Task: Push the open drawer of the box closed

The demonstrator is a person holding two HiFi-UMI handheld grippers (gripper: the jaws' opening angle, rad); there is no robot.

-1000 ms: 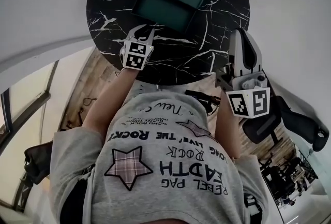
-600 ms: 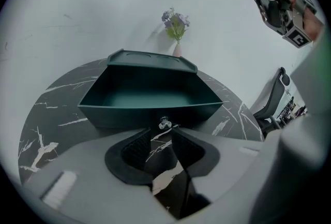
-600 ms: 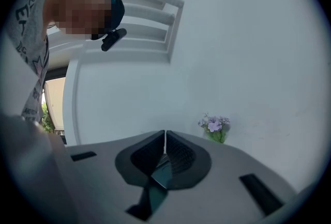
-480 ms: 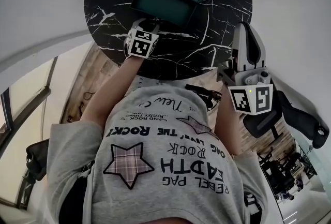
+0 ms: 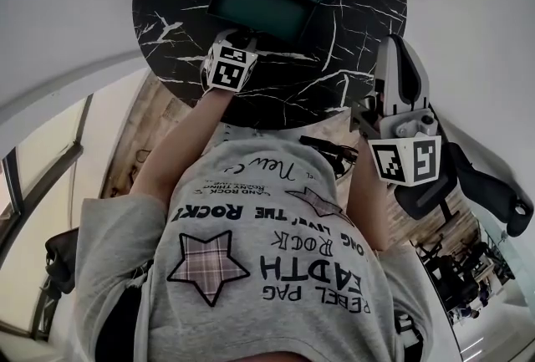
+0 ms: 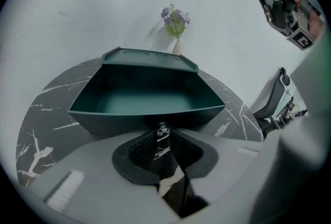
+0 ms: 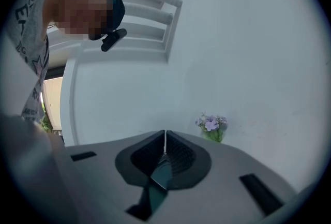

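My left gripper (image 6: 162, 134) has come forward to the drawer (image 6: 150, 114) front, touching or nearly so, with its jaws closing to a slit and nothing between them. The drawer still stands out of the box (image 6: 150, 57), so I judge the push is only beginning. My right gripper (image 7: 165, 151) hangs aside, pinched together and empty.

Bare tabletop (image 5: 355, 30) beside drawer (image 5: 259, 5); flowers (image 6: 175, 20) seemingly behind.

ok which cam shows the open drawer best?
Left gripper view: the drawer sits dead centre, with its front face and bare inside both visible. Head view shows the drawer small, from above, on the table. Right gripper view misses it: only wall and flowers.
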